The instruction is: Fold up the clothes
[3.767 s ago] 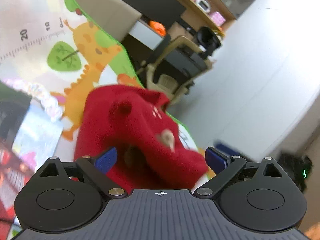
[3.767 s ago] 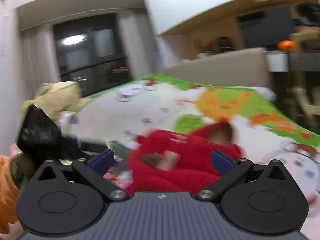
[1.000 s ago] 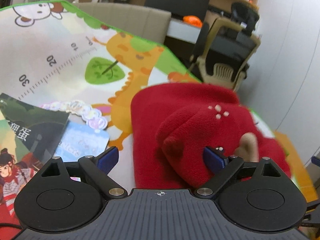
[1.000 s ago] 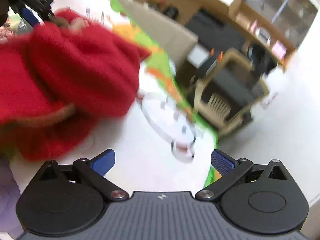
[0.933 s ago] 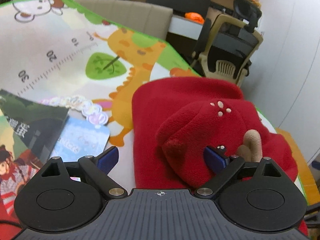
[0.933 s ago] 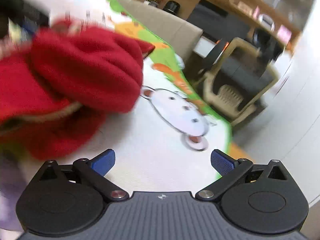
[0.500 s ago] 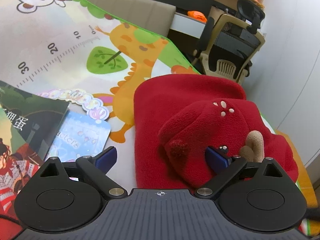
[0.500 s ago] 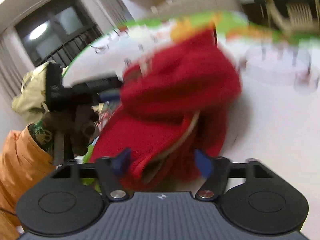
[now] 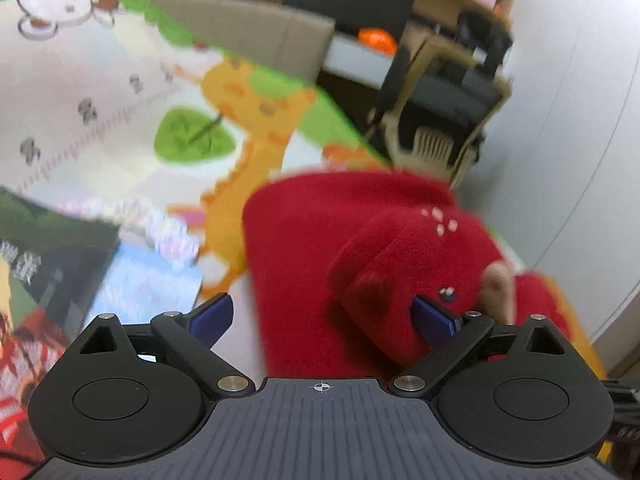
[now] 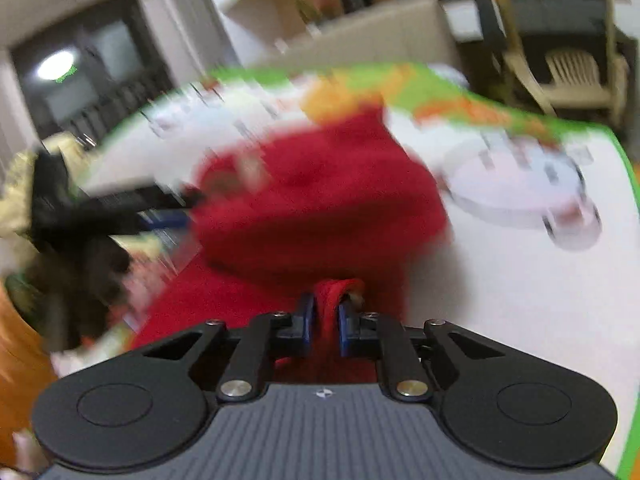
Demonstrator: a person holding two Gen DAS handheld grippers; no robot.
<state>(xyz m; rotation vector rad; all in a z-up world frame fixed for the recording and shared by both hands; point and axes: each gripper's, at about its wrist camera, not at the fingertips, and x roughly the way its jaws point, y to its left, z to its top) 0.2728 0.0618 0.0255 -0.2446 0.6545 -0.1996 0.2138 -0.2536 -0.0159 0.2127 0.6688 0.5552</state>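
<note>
**Red fleece bunched on the play mat, pinched at its near edge by the right tongs**

A red fleece garment (image 9: 320, 240) lies in a soft heap on a children's play mat (image 9: 120, 92) printed with an orange giraffe, a green leaf, a ruler scale and a green border. In the left wrist view the garment fills the centre and right of the scene; a rounded fold with a few small white marks rides on top, and a tan, ear-like piece (image 9: 498, 284) sticks out at its right side.

The left gripper (image 9: 322, 314) stands released, its blue fingers spread wide. The right-hand pad (image 9: 434, 316) is right against the fleece fold, though I cannot tell if it presses it; the left-hand pad hangs over bare mat, just beside the garment's left edge. Left of the garment, some printed cards or booklets (image 9: 148, 284) lie flat on the mat.

The right wrist view is heavily blurred. There the right gripper (image 10: 323, 320) is clenched on a bunched ridge of the red fabric (image 10: 320, 208) at the garment's near edge, cloth standing up between the two blue pads. The rest of the garment mounds beyond it. At the left, the other tool shows as a dark smear reaching toward the fleece, above an orange sleeve (image 10: 16, 360).

Beyond the far edge of the mat stand a beige sofa back (image 9: 248, 32) and an office chair (image 9: 444, 120).
</note>
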